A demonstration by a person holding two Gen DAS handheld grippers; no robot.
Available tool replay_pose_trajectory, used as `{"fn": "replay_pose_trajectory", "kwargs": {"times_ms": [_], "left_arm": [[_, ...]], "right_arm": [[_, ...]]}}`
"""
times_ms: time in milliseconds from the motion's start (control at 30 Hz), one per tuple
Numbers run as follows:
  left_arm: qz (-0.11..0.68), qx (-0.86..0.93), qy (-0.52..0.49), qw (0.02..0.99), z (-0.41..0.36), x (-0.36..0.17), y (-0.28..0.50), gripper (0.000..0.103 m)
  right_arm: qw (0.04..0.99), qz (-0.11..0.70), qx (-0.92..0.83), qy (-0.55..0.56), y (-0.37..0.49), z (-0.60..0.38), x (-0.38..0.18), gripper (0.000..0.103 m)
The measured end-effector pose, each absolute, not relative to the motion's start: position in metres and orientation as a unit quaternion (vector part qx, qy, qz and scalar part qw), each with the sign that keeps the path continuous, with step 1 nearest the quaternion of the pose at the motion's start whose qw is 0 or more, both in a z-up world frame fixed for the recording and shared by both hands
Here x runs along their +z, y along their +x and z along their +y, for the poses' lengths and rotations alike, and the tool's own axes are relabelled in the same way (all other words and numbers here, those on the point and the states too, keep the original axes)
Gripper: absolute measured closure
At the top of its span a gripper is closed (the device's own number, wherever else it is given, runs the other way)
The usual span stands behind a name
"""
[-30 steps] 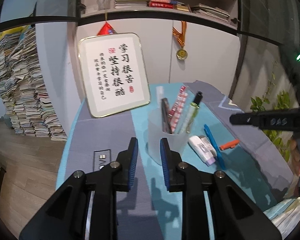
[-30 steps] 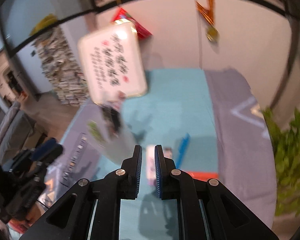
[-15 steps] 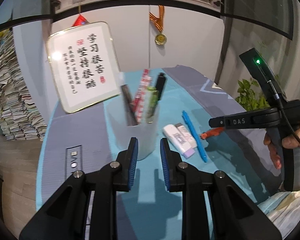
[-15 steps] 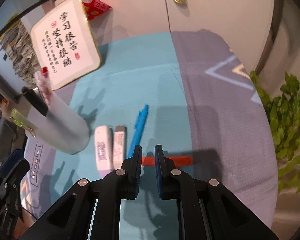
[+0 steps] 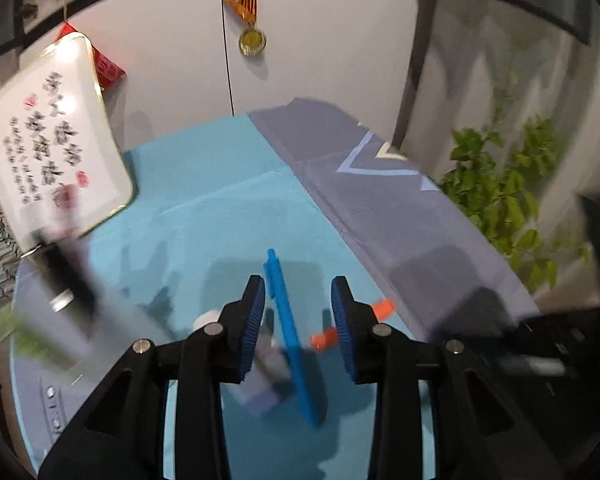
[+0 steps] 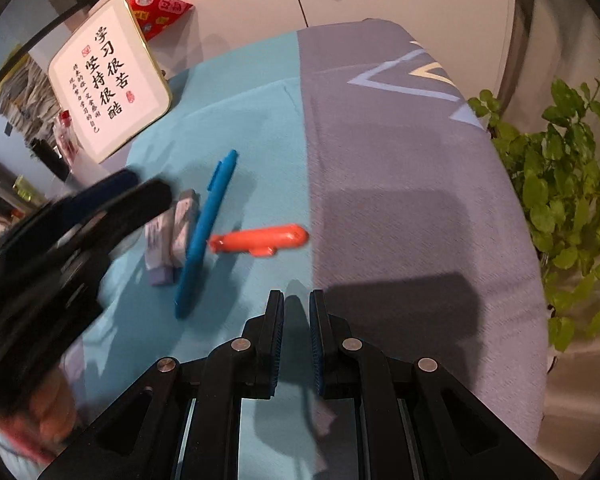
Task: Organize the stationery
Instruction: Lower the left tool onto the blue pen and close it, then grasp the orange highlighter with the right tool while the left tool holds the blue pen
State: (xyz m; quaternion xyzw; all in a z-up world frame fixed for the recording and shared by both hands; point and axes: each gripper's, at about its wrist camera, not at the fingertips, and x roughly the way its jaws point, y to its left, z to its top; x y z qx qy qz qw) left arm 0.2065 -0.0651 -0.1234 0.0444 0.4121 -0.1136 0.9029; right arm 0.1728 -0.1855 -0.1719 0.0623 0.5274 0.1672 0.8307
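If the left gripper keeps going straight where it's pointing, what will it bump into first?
Probably the blue pen: it lies between the left gripper's opening jaws, untouched. Depth is blurry, so the erasers beside it could be close too.

A teal-and-grey mat (image 6: 380, 140) bears a blue pen (image 6: 204, 232), orange pen (image 6: 260, 240), two erasers (image 6: 168, 240).

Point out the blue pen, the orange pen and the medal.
blue pen (image 6: 204, 232): right wrist view, middle of the barrel.
orange pen (image 6: 264, 239): right wrist view, middle of the body.
medal (image 5: 252, 40): left wrist view, centre of the gold disc.
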Motion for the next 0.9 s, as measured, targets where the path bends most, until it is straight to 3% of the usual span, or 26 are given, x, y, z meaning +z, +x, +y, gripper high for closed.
{"fn": "replay_pose_trajectory", "kwargs": {"times_ms": [367,433,667,900], "left_arm": [[0.482,-0.07,0.032,0.873,-0.061,-0.157,0.246,0.075],[0.491,-0.08,0.03,0.867,-0.063,-0.161,0.248,0.088],[0.478,-0.086,0.029,0.874,-0.062,-0.159,0.245,0.092],[0.408,-0.128,0.015,0.904,-0.046,-0.106,0.19,0.092]], "right_arm": [[0.827,0.521,0.201,0.067,0.17,-0.194,-0.179,0.092],[0.827,0.52,0.205,0.068,0.171,-0.192,-0.179,0.092],[0.824,0.522,0.207,0.074,0.169,-0.191,-0.18,0.091],[0.831,0.521,0.191,0.039,0.175,-0.182,-0.177,0.091]]}}
